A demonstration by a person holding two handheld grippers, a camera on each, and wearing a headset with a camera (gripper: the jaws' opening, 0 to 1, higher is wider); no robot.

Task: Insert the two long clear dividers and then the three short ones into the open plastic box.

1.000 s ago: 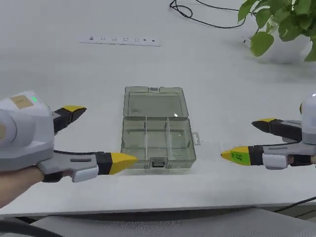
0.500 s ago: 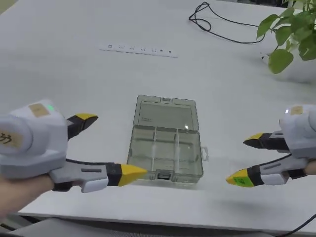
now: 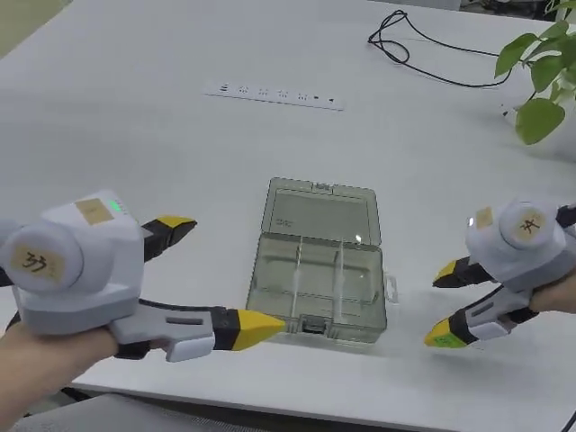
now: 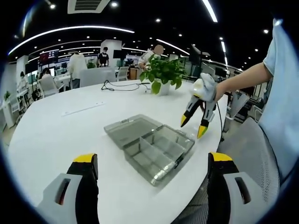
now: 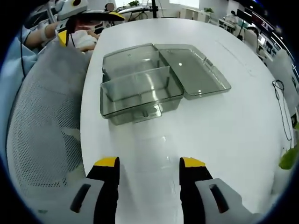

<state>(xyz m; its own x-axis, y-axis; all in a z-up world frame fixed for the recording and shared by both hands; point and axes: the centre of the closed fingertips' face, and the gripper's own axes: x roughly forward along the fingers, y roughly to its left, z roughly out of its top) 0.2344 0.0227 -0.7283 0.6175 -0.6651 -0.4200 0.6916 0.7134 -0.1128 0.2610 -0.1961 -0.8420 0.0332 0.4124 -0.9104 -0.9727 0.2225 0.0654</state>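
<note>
The open clear plastic box lies mid-table with its lid folded back flat. Two clear dividers stand inside it and split it into three lanes. Faint clear pieces lie flat on the table just right of the box, in front of my right gripper. That right gripper is open and holds nothing, tips angled down near the box's right side. My left gripper hovers wide open and unladen at the box's left front corner, and the box sits between its jaws in the left gripper view.
A white power strip lies at the back of the table. A black cable and a potted plant are at the back right. The table's front edge runs just below the box, with a grey mesh chair beyond it.
The head camera has shifted, so the box sits further right in the picture. My right gripper has come closer to the box and tipped downward. The left gripper stays open beside the box.
</note>
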